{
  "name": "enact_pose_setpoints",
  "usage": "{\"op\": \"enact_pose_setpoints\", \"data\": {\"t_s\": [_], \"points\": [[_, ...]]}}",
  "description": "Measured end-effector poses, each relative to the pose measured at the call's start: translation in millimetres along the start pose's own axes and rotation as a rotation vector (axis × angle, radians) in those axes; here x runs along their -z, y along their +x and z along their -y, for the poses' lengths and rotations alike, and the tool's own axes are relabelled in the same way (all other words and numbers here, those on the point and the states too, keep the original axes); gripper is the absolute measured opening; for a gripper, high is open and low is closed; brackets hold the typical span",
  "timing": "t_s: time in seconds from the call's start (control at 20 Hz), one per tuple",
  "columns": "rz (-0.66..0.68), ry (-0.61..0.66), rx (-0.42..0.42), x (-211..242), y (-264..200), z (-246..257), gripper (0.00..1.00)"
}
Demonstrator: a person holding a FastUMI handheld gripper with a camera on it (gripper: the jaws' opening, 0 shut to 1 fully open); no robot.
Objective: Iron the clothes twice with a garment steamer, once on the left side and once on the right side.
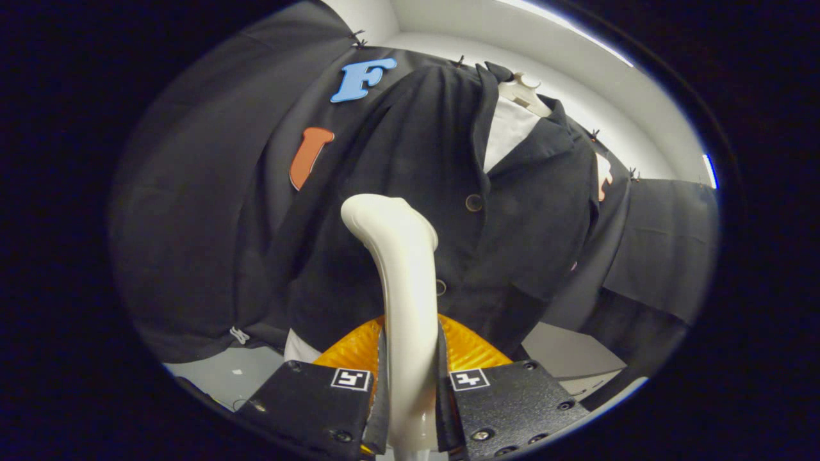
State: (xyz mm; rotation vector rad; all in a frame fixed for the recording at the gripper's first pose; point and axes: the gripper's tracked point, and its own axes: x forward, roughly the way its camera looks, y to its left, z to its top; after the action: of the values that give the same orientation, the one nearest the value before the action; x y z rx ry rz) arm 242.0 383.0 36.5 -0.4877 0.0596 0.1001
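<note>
Steamer (pixel 400 269): a pale, curved handle rises between the two fingers of the gripper (pixel 410 390), both of which press against its sides, so the jaws are closed on it. Its rounded upper end bends over toward the garment and sits just in front of the dark cloth, beside the row of buttons; whether it touches the fabric cannot be told.

Jacket (pixel 410 160): dark, buttoned, hanging upright on a pale hanger (pixel 525 93) just ahead of the fingers. Its collar lies open over a white shirt (pixel 509 128) at the neck. One button (pixel 474 202) sits just beside the steamer's top, on the side of the shirt opening; a second button (pixel 441 287) is partly hidden behind the handle lower down.

Behind the handle, just beyond the fingers, an orange ribbed part (pixel 461 349) shows on both sides of it.

Black cloth wall (pixel 192 211) hangs behind the jacket. A pale surface (pixel 564 352) lies below the jacket's hem.
</note>
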Motion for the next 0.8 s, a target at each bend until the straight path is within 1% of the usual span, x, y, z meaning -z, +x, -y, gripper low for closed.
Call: {"op": "enact_pose_setpoints", "data": {"t_s": [0.1, 0.35, 0.65, 0.8], "points": [[-0.031, -0.010, -0.020, 22.4, -5.1, -12.2, 0.32], [-0.097, -0.032, -0.049, 62.2, -8.5, -26.1, 0.32], [-0.189, -0.040, -0.104, 108.8, -13.6, -44.4, 0.32], [-0.233, -0.024, -0.135, 128.4, -15.5, -49.8, 0.32]]}}
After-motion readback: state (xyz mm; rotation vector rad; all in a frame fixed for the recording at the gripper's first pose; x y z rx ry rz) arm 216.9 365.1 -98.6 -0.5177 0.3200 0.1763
